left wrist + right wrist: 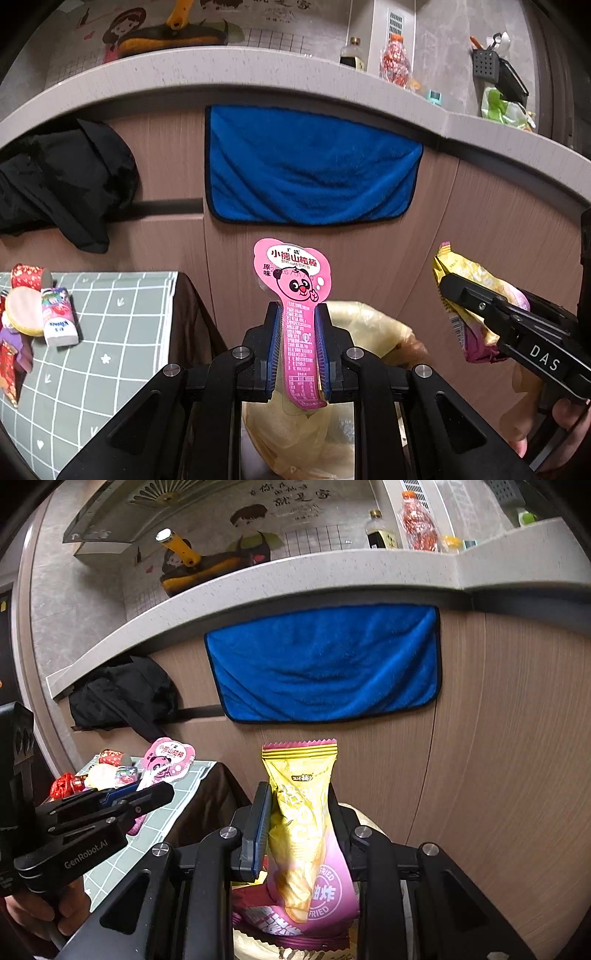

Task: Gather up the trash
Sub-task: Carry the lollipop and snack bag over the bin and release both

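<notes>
My left gripper (297, 310) is shut on a pink panda-print snack wrapper (291, 273), which stands upright between the blue pads. Under it gapes a yellowish plastic trash bag (369, 321). At the right, my right gripper (454, 291) is shut on a yellow and purple snack bag (469, 269). The right wrist view shows that snack bag (301, 775) pinched upright in the right gripper (299, 790) over the trash bag (365, 816), where a purple wrapper (266, 919) lies. To its left is the left gripper (162, 794) with the pink wrapper (170, 760).
A low table with a green grid cloth (122, 332) stands at the left, holding a tissue pack (59, 317) and red packets. Behind are wood cabinet fronts with a hanging blue towel (310, 166) and a black garment (62, 184), beneath a grey countertop (258, 70).
</notes>
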### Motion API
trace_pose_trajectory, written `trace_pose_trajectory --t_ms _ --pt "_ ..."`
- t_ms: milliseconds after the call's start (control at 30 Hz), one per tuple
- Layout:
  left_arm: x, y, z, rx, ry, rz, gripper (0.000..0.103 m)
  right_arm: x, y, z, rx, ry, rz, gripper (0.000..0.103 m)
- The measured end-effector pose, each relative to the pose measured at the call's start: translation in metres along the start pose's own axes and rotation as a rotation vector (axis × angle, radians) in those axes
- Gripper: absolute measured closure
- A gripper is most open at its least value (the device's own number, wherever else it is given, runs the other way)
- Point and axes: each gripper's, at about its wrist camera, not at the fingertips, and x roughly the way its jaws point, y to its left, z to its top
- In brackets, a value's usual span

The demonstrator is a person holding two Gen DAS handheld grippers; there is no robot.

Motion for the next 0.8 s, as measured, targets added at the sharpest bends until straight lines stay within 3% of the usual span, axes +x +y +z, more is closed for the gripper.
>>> trace_pose_trajectory --t_ms 467,667,733,800 --pt "0.033 -0.001 -0.014 -0.023 0.083 -0.032 0.085 0.026 -0.013 -0.013 0.034 0.061 -0.009 0.078" --pt "0.048 0.003 -0.017 -0.046 0.136 -0.099 0.084 0.039 -0.018 -0.017 0.059 0.086 0.003 0.076" --pt "0.055 0.006 -0.019 -0.066 0.163 -0.143 0.078 0.043 -0.020 -0.018 0.075 0.091 0.016 0.074" --pt "0.060 0.009 -0.022 -0.089 0.191 -0.179 0.058 0.048 -0.025 -0.021 0.105 0.105 0.030 0.063"
